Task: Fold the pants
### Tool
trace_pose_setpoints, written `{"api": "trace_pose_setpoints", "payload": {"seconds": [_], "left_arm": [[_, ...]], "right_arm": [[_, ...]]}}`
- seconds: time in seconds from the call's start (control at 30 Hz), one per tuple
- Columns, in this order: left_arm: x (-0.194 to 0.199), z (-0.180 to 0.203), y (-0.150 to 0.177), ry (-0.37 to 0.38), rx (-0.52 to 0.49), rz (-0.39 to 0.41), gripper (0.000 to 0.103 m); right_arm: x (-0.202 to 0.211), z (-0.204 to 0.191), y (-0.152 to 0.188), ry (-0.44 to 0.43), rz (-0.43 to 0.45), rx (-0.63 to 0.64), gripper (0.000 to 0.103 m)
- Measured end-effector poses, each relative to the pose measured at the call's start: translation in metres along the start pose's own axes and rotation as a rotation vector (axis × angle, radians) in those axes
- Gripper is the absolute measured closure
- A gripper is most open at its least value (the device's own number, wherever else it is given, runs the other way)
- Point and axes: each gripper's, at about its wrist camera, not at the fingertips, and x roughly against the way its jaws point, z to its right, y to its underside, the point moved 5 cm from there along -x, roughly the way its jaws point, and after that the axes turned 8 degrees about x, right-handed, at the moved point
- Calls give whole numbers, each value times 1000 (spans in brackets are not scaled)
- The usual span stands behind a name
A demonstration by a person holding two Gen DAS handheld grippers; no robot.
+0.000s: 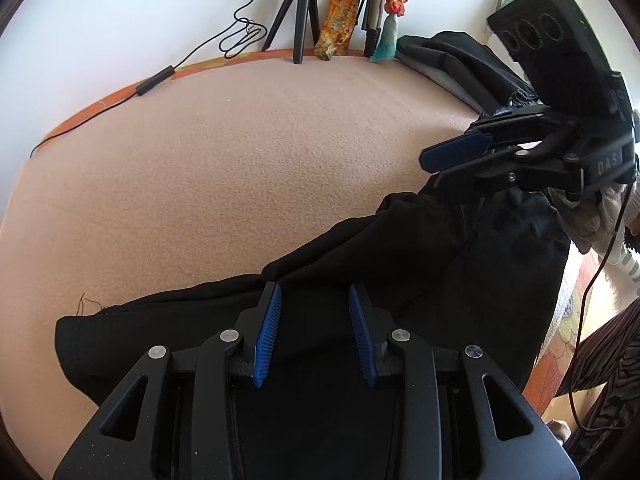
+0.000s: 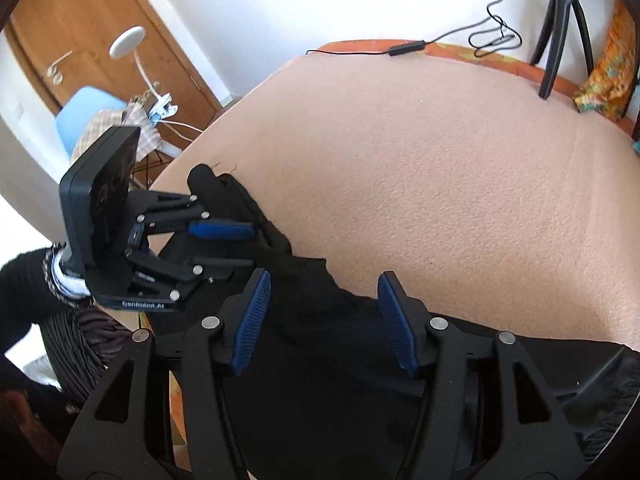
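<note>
Black pants (image 1: 400, 264) lie bunched along the near edge of a peach blanket (image 1: 224, 168). My left gripper (image 1: 315, 292) is open just above the black cloth, nothing between its blue pads. It also shows in the right wrist view (image 2: 244, 246), open beside a raised fold of the pants (image 2: 240, 204). My right gripper (image 2: 325, 280) is open over the pants (image 2: 328, 344), empty. In the left wrist view the right gripper (image 1: 434, 164) hovers above the pants at the right.
A black tripod (image 1: 300, 12), a cable (image 1: 160, 78) and patterned cloths (image 1: 340, 12) stand at the bed's far edge by the wall. A pile of dark clothes (image 1: 452, 60) lies at the far right. A blue chair (image 2: 80, 116) and door (image 2: 100, 20) are left of the bed.
</note>
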Motion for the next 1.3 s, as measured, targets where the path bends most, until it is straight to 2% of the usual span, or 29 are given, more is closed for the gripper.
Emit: {"api": "trace_pose_setpoints", "payload": {"seconds": [0.07,0.17,0.23,0.33,0.43,0.5,0.6,0.7,0.83,0.87,0.93,1.0,1.07,1.17,1.3], "left_arm": [[0,1,0,-5,-11,3,70],[1,2,2,-16,-26,4,70],[6,0,2,-51,-41,9,70],[31,-14,-1,-84,5,60,70],[55,-30,1,-94,70,94,70],[59,-39,7,-97,99,95,70],[48,-52,20,-114,142,47,70],[40,-62,28,-138,158,13,70],[58,-72,26,-145,206,55,70],[64,-76,25,-143,225,68,70],[79,-83,26,-131,271,94,69],[91,-92,32,-103,327,107,70],[100,-101,42,-91,372,120,69],[107,-110,57,-100,401,128,70],[107,-115,67,-81,442,131,70]], "right_arm": [[-15,8,-1,-67,-41,-56,44],[-36,8,4,-103,-97,-75,48],[-39,3,5,-100,-90,-58,78],[-28,-1,1,-72,-36,-33,90],[-14,-5,-11,-20,21,11,93],[-7,-6,-21,39,43,65,93],[-13,-3,-39,161,52,146,94],[-34,14,-48,229,3,143,93],[-55,32,-46,328,-70,154,91],[-54,34,-47,336,-68,142,88],[-47,35,-49,357,-50,104,70],[-34,31,-51,366,-16,91,62],[-17,23,-50,368,29,70,61],[4,-5,-42,305,82,63,61],[12,-66,-22,241,98,150,58]]}}
